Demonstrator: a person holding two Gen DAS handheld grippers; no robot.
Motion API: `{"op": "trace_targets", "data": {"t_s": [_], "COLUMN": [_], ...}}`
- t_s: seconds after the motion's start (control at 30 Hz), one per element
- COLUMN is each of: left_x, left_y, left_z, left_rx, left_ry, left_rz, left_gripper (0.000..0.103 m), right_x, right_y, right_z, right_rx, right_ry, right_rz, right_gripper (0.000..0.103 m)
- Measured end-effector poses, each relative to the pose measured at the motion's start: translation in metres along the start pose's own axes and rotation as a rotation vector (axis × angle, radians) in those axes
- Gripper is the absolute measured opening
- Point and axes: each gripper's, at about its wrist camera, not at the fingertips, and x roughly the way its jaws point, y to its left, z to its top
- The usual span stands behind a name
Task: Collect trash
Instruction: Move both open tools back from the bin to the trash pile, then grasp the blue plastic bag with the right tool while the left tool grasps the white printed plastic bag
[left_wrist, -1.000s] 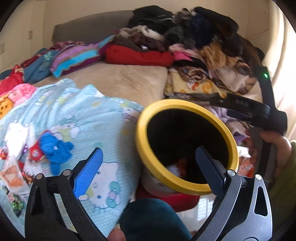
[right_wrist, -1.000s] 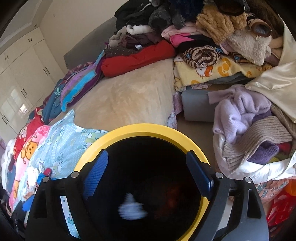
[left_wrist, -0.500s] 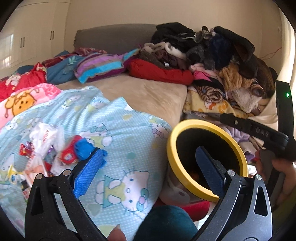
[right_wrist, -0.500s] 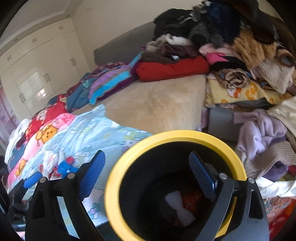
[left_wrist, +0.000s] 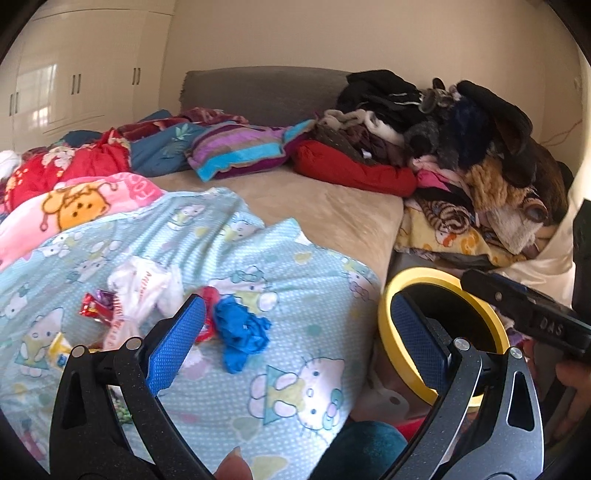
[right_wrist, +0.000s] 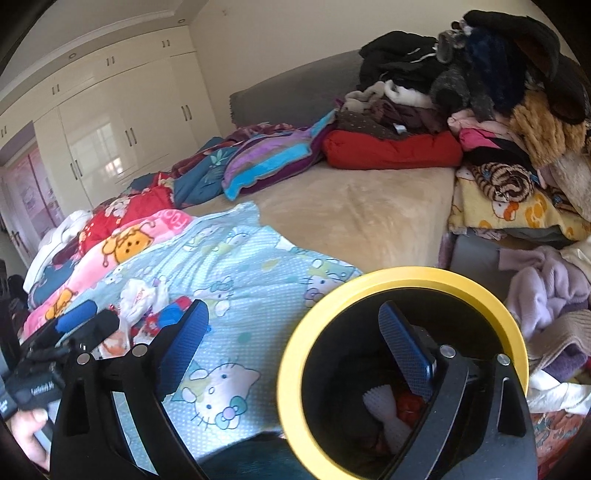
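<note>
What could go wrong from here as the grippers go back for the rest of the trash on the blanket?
1. The blue crumpled piece and the white wrapper lie on the soft patterned blanket; the open left gripper might pinch fabric along with them.
2. The yellow-rimmed bin stands close beside the bed edge, right under the open right gripper; a swing could knock it.
3. The small red wrapper could be missed among the clutter.

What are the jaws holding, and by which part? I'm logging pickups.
Nothing: the left gripper and right gripper both stand open and empty.
</note>
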Motion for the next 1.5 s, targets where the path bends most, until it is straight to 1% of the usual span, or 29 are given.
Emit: {"op": "trace_targets", "data": {"t_s": [0.5, 0.83, 1.3, 1.5], "left_x": [-0.012, -0.015, -0.019, -0.013], "left_y": [0.048, 0.082, 0.121, 0.131], "left_z": [0.004, -0.001, -0.011, -0.020], "left_rx": [-0.073, -0.128, -0.198, -0.218], "left_ry": [-0.029, -0.019, 0.008, 0.046], "left_rz": [0.085, 0.140, 0.203, 0.184], "left_gripper": [0.092, 0.092, 0.092, 0.092], "right_x": [0.021, 0.043, 0.093, 0.127], "right_y": [0.049, 0.081, 0.124, 0.134], "right_z": [-0.010, -0.013, -0.020, -0.025], "right_rx": [-0.093, -0.157, -0.252, -0.275], "right_ry": [0.036, 0.077, 0.158, 0.240], "right_rz": [0.054, 0.093, 0.151, 0.179], "right_gripper": [0.092, 0.092, 0.092, 0.092]}}
